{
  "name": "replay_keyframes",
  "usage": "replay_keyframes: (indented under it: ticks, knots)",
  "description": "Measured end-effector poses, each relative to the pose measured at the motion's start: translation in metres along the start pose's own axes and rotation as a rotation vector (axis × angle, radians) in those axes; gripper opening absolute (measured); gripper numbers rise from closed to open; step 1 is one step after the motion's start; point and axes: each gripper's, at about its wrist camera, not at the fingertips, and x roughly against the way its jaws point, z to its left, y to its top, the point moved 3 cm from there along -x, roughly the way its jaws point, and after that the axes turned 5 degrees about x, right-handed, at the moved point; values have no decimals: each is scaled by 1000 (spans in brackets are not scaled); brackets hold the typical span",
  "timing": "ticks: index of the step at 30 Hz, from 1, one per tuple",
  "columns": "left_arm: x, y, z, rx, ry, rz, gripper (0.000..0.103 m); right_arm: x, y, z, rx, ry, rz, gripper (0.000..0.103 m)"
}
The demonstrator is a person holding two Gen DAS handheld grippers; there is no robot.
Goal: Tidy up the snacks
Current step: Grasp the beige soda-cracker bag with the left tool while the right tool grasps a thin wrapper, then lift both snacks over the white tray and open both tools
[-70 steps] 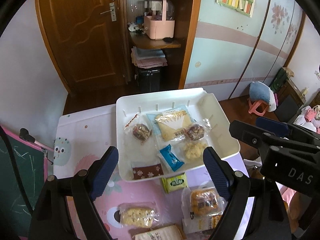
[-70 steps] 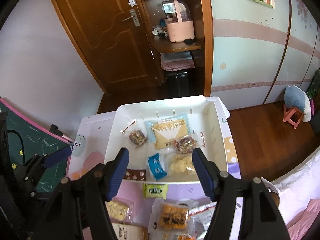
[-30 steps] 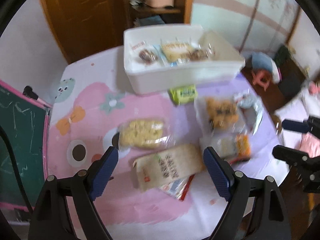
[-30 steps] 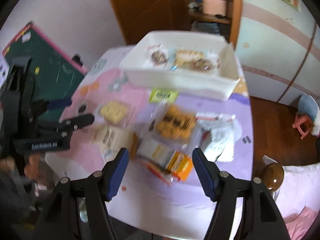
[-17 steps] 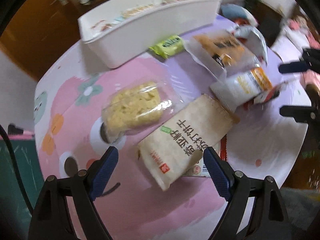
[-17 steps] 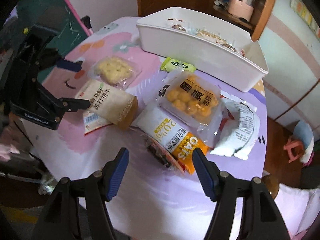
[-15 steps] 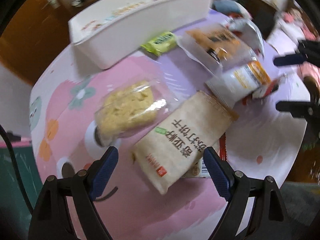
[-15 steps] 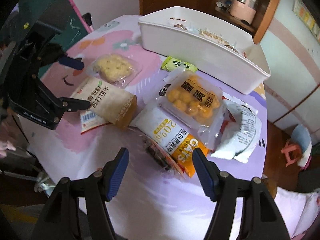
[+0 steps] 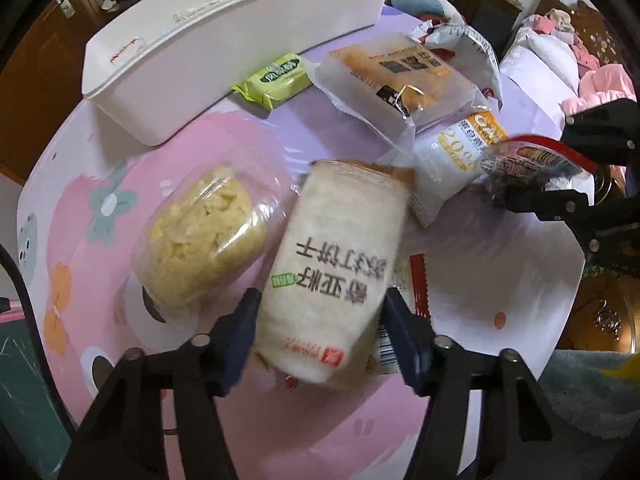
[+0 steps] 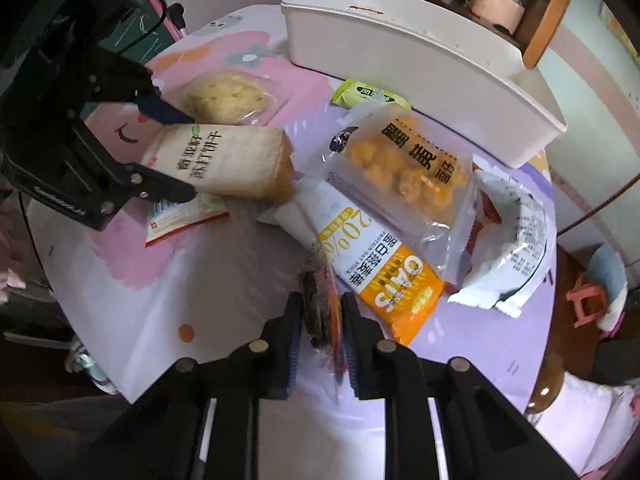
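My left gripper is shut on a beige cracker pack with dark print; the pack also shows in the right wrist view, between the left gripper's fingers. My right gripper is shut on a thin dark snack packet with a red edge; that packet shows at the right of the left wrist view. The white bin stands at the far side of the table.
On the pink and purple tablecloth lie a clear-wrapped yellow cake, a green packet, a bag of orange puffs, an oats pack, a white crumpled bag and a flat red-edged sachet. The table edge is close below both grippers.
Both grippers dropped from above the bin down to the loose snacks. The left jaws closed on the cracker pack and the right jaws closed on the dark packet.
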Motion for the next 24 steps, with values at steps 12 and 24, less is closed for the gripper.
replay_keyframes:
  ticks: [12,24]
  knots:
    - [40,-4,-2,144,66,-73,54,23,3,-5,-94,63,-25,16]
    - [104,7,-7,346,48,-169,54,84,24,-14,-179,113,-128,16]
